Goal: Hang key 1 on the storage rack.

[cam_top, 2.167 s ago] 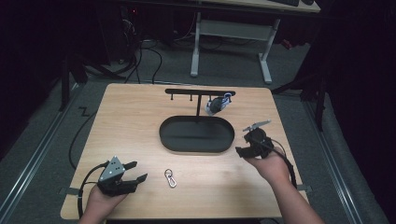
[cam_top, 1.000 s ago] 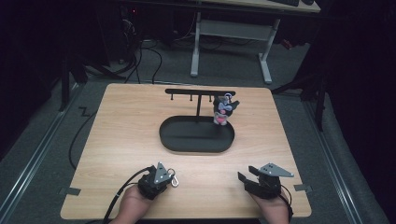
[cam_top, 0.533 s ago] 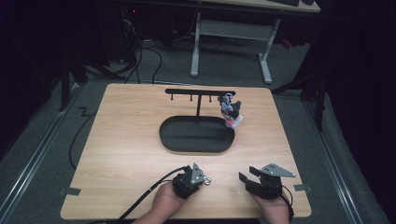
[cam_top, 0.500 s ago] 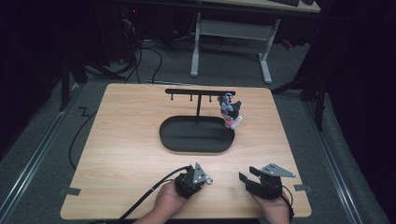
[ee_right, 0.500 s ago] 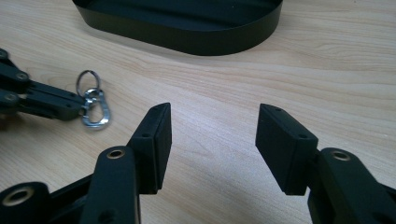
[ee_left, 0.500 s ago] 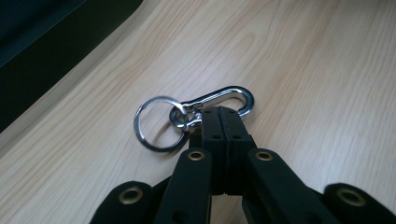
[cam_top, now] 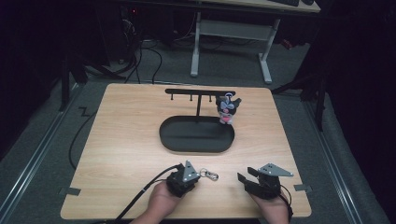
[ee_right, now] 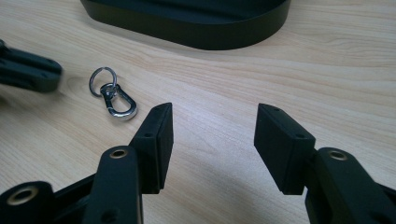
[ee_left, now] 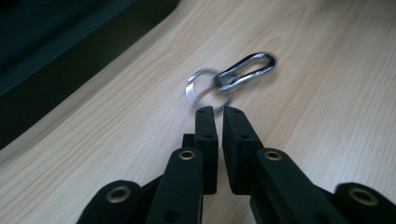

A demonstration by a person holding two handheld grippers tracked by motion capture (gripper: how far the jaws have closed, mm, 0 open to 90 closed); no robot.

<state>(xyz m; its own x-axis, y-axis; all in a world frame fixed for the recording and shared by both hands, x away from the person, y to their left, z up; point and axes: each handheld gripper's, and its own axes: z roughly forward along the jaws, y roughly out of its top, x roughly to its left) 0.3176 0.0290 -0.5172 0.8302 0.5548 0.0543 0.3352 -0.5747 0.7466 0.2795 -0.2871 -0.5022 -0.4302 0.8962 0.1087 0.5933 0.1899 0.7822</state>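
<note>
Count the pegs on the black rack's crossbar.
4. Three bare pegs hang under the crossbar of the rack: one near its left end, two mid-bar. A fourth seems to carry the plush keychain at the right end, hidden behind it.

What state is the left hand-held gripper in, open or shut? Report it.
Shut, or nearly: the left hand-held gripper has its black jaws almost together, a thin slit between them, tips at the silver key ring with clasp. A grasp cannot be told.

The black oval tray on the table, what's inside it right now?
The black oval tray looks empty apart from the hook stand's post rising from its back. The plush toy hanging from the stand covers a bit of the rear right rim.
</note>
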